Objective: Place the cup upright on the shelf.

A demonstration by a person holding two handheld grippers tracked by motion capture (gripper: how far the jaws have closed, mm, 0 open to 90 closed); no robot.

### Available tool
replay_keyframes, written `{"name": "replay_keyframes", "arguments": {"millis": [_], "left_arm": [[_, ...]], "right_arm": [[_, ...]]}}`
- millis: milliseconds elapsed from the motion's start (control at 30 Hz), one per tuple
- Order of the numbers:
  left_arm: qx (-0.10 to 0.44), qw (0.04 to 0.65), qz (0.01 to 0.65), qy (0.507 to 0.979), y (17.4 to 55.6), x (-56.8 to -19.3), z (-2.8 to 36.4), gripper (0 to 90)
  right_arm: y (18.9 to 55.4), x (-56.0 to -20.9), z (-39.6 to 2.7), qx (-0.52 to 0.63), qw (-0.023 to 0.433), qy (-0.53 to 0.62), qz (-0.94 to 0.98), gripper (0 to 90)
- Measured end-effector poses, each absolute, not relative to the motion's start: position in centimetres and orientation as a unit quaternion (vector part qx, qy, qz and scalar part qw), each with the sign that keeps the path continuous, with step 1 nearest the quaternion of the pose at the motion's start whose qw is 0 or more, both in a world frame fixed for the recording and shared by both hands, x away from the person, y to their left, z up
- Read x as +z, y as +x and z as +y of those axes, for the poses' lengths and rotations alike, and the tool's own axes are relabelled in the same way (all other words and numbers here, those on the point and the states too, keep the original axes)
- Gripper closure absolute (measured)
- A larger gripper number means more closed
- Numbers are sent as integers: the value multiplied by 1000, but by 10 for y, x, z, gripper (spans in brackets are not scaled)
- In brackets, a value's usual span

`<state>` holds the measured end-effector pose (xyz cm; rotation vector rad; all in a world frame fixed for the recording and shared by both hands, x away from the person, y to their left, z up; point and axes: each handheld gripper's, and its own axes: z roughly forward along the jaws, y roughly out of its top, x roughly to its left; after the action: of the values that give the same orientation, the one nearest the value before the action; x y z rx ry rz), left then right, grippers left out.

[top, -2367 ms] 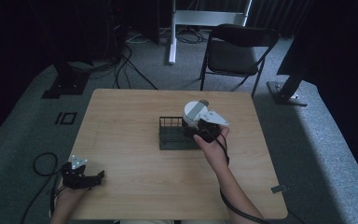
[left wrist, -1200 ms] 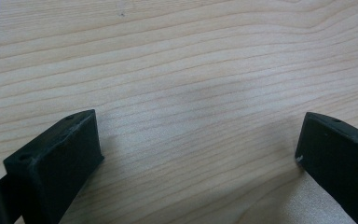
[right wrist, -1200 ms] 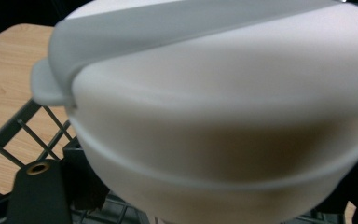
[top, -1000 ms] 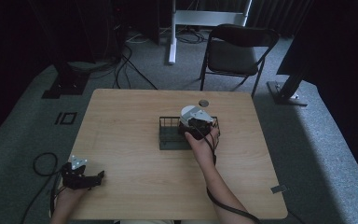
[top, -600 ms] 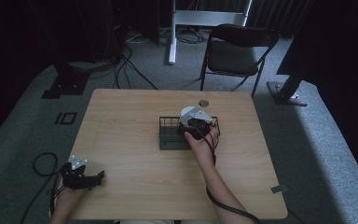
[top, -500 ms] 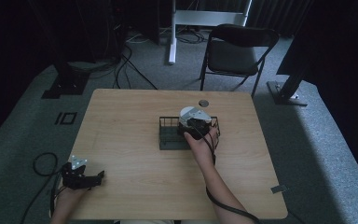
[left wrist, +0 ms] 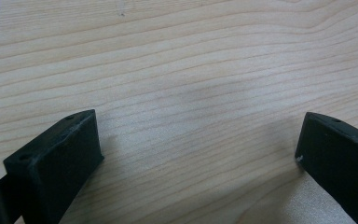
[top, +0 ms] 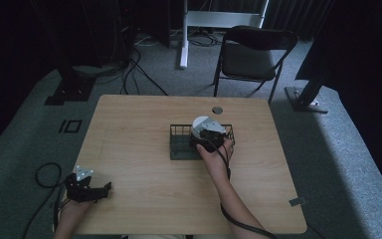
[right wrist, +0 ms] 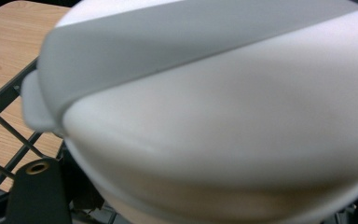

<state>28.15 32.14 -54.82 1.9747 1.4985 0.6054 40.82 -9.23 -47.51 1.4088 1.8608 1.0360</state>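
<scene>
High view: right gripper point(top: 205, 141) sits over the right half of the wire rack point(top: 179, 147), mid tabletop point(top: 129, 129), slightly toward the far edge. White bowl point(top: 202, 124) at the gripper's far side, over the rack's far-right part. Jaw gap hidden by the gripper body here. Left gripper point(top: 101, 189) is at the near-left corner of the tabletop, well apart from the rack, holding nothing.

Left gripper view: jaws spread wide, bare wood between them, touching nothing but possibly the tabletop surface; can't tell if they rest on it.

Right gripper view: bowl point(right wrist: 223, 121) close up, tilted, grey band across it. One black jaw at bottom left, just beside the bowl's lower edge, rack wires point(right wrist: 9, 135) behind it. The other jaw is hidden, so I can't tell how wide it's open or whether it grips the bowl.

Vs 2.4 s ago: right gripper and bowl were past the rack's right end, higher; now over the rack. Vs 0.5 s ago: barely any change. Left gripper unmoved throughout.
</scene>
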Motion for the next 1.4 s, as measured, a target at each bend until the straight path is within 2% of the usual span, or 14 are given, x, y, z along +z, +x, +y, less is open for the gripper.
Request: {"name": "replay_keyframes", "arguments": {"millis": [333,400,1400], "left_arm": [[227,291,562,740,281,-548,321,2],[227,291,562,741,281,-548,321,2],[227,291,562,741,281,-548,321,2]], "right_arm": [[404,-483,-95,415,303,513,688,175],[403,-484,-97,423,299,507,689,131],[383,-474,-120,461,283,462,703,124]]}}
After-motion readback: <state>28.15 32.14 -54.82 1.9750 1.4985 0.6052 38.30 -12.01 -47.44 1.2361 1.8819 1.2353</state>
